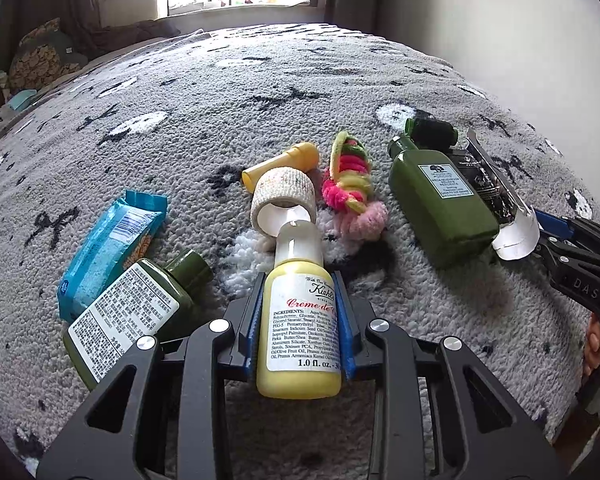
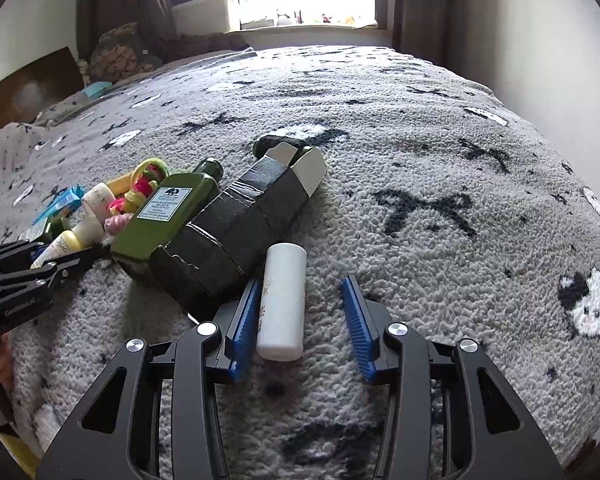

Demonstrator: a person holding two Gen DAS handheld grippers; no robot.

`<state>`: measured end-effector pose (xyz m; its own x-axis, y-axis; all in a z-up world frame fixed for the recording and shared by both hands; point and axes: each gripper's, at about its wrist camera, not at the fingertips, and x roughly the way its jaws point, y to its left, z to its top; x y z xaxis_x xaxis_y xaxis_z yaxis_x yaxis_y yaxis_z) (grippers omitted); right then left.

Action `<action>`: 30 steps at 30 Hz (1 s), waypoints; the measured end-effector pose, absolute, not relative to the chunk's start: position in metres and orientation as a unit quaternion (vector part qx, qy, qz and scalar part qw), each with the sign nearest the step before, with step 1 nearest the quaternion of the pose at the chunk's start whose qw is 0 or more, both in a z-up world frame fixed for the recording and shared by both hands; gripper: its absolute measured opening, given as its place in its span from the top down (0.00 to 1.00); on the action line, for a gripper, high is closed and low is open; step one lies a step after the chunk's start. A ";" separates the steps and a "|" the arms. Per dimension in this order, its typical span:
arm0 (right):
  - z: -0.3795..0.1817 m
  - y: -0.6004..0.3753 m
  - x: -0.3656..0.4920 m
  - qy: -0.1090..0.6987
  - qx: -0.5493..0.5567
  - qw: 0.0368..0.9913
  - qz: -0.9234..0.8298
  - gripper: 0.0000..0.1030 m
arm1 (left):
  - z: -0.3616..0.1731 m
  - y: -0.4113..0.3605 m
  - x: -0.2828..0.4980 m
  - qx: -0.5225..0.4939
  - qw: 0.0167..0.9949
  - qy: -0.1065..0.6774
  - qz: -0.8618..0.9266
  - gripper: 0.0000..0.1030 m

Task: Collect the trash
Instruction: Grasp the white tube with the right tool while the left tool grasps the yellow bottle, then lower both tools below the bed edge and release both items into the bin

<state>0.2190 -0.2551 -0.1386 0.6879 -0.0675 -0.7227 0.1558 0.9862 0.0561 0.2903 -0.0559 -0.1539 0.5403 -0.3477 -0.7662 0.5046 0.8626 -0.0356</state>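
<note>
We clamp a yellow lotion bottle in the left hand-held gripper while the right one straddles a white tube on the bed.

Our left hand-held gripper has both blue pads pressed against the sides of the yellow lotion bottle, whose cap points toward a beige tape roll just beyond it. Taking that bottle as landmark: a small green bottle lies just left of it, a blue wrapper farther left, and a larger green bottle well to the right, touching a black carton. Our right hand-held gripper stands wide apart around the white tube, which touches only the left pad, on the grey blanket.
</note>
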 end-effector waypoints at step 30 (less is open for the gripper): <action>-0.115 -0.213 0.057 0.359 0.027 0.930 0.067 0.80 | -0.135 -0.024 0.092 0.068 0.888 0.398 -0.219 0.72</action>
